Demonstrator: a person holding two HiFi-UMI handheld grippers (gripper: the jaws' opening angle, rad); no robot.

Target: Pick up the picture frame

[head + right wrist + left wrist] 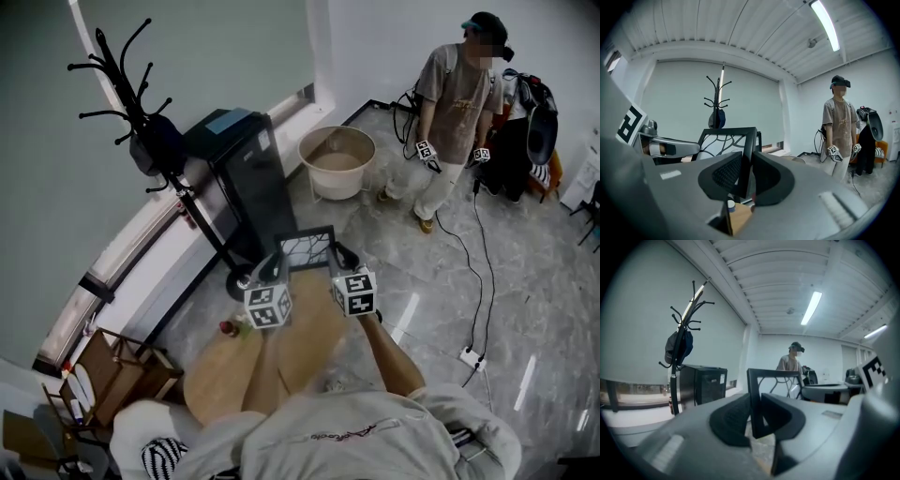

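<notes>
We see the picture frame [306, 249] as a square of thick black border around a pale panel crossed by black branching lines. It stands upright and nearly level, with its face turned towards us. It hangs in the air, clear of the round wooden bench [225, 375]. The left tool [754, 416] is clamped on its left edge and the right tool [747, 176] on its right edge.
</notes>
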